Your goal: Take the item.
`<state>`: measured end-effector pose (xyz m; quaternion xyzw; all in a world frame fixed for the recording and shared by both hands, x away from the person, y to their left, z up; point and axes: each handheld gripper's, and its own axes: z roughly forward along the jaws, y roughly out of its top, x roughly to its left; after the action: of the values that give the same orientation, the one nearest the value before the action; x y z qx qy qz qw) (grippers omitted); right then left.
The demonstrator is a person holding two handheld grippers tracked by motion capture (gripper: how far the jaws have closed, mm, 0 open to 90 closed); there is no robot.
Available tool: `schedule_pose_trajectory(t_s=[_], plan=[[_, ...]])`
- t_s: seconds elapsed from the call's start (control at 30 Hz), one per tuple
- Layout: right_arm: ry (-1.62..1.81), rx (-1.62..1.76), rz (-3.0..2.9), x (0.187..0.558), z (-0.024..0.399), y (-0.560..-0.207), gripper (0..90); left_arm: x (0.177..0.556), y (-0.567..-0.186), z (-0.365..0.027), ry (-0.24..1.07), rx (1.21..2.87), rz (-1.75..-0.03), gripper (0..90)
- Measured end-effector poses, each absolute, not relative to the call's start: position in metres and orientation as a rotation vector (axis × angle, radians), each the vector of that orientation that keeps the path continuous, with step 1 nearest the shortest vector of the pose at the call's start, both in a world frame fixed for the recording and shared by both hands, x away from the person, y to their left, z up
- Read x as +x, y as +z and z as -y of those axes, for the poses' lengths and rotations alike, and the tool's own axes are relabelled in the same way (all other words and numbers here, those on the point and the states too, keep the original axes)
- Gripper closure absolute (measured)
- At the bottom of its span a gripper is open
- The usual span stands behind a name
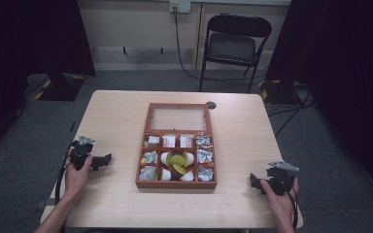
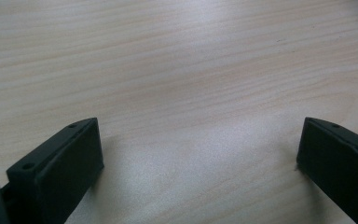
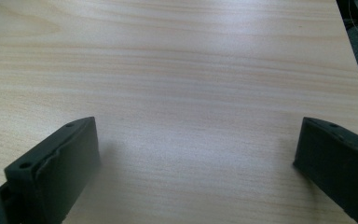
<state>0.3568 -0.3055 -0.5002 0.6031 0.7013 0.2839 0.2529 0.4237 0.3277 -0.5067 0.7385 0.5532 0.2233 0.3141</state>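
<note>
High view: left gripper (image 1: 108,158) and right gripper (image 1: 253,183) resting on tabletop (image 1: 111,121) either side of open wooden compartment box (image 1: 176,184), well apart from it; left gripper view: fingers (image 2: 60,168) spread wide over bare wood; right gripper view: fingers (image 3: 56,168) likewise wide, empty.

A plain work room: dark curtains (image 1: 24,34), grey carpet floor (image 1: 126,80), black folding chair (image 1: 233,43), wall plug socket (image 1: 179,6).
</note>
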Motion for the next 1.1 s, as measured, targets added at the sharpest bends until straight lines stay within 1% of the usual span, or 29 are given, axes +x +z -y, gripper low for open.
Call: schedule_pose_trajectory(t_s=[0.27, 0.33, 0.43, 0.47, 0.5, 0.57, 0.63, 0.77, 0.8, 0.9, 0.97, 1.03, 1.07, 1.1], plan=[[0.783, 1.627, -1.917, 0.357, 0.306, -0.500, 0.0, 0.425, -0.506, -0.324, 0.584, 1.951, -1.454, 0.0], [0.800, 1.612, -1.920, 0.356, 0.305, -0.499, 5.2, 0.425, -0.506, -0.324, 0.583, 1.950, -1.454, 0.0], [0.820, 1.597, -1.911, 0.354, 0.305, -0.498, 16.7, 0.425, -0.506, -0.324, 0.584, 1.950, -1.455, 0.0], [0.830, 1.607, -1.914, 0.354, 0.305, -0.497, 14.5, 0.425, -0.506, -0.324, 0.584, 1.950, -1.455, 0.0], [0.830, 1.611, -1.919, 0.354, 0.304, -0.496, 14.1, 0.425, -0.506, -0.324, 0.583, 1.950, -1.454, 0.0], [0.827, 1.601, -1.922, 0.353, 0.303, -0.495, 16.5, 0.425, -0.506, -0.324, 0.583, 1.950, -1.455, 0.0], [0.846, 1.598, -1.919, 0.353, 0.302, -0.493, 16.3, 0.425, -0.506, -0.324, 0.583, 1.950, -1.454, 0.0], [0.873, 1.591, -1.923, 0.352, 0.297, -0.487, 20.8, 0.425, -0.506, -0.324, 0.583, 1.954, -1.453, 0.0], [0.889, 1.583, -1.934, 0.352, 0.296, -0.486, 26.4, 0.425, -0.506, -0.324, 0.583, 1.950, -1.455, 0.0], [0.928, 1.573, -1.949, 0.351, 0.293, -0.483, 27.8, 0.425, -0.507, -0.324, 0.587, 1.949, -1.456, 0.0], [0.940, 1.557, -1.964, 0.350, 0.290, -0.481, 31.4, 0.425, -0.507, -0.323, 0.587, 1.949, -1.457, 0.0], [0.957, 1.546, -1.965, 0.349, 0.287, -0.478, 31.9, 0.425, -0.507, -0.323, 0.587, 1.949, -1.457, 0.0], [0.963, 1.534, -1.971, 0.349, 0.285, -0.476, 34.8, 0.425, -0.507, -0.323, 0.587, 1.949, -1.457, 0.0], [0.966, 1.527, -1.972, 0.349, 0.283, -0.474, 35.9, 0.425, -0.507, -0.323, 0.587, 1.949, -1.457, 0.0]])
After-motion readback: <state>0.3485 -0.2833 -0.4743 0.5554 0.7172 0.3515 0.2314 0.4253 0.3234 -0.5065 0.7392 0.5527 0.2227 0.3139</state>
